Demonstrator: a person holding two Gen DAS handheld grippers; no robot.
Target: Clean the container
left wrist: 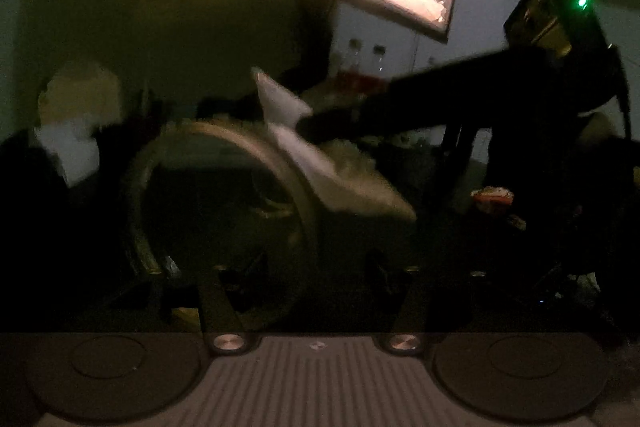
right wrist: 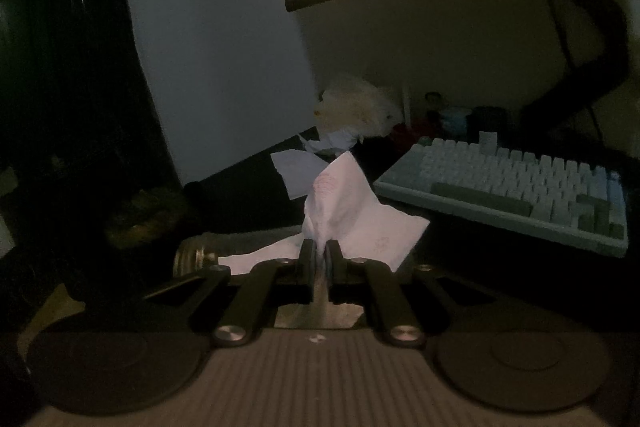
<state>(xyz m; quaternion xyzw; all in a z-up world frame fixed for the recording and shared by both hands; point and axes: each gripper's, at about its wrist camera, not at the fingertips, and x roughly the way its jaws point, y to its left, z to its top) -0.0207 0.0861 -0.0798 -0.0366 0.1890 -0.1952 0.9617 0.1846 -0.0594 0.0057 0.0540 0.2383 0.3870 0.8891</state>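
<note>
I hold the tissue (right wrist: 340,195) in the right gripper (right wrist: 319,251), whose jaws are closed tight on a bunch of it, so the loose sheet stands up in front of the fingers. The container (left wrist: 248,143) is a round jar. It seems to lie on its side on the desk (right wrist: 460,239), close before the left gripper (left wrist: 316,263), with its mouth turned to that camera. In the right view its threaded neck shows just beside my closed jaws, on their left. The left jaws stand about half apart around the lower part of the jar. The picture is too dark for me to tell whether the pads really press on it. The tissue now touches the upper right of the rim. To wipe well, I think I should first be sure the left side holds the jar firm, because it can roll. Then I should push the tissue inside the mouth and follow the wall around slowly, keeping the metal fingers off the glass. The keyboard (right wrist: 520,187) lies well apart, toward the right edge of the desk.
</note>
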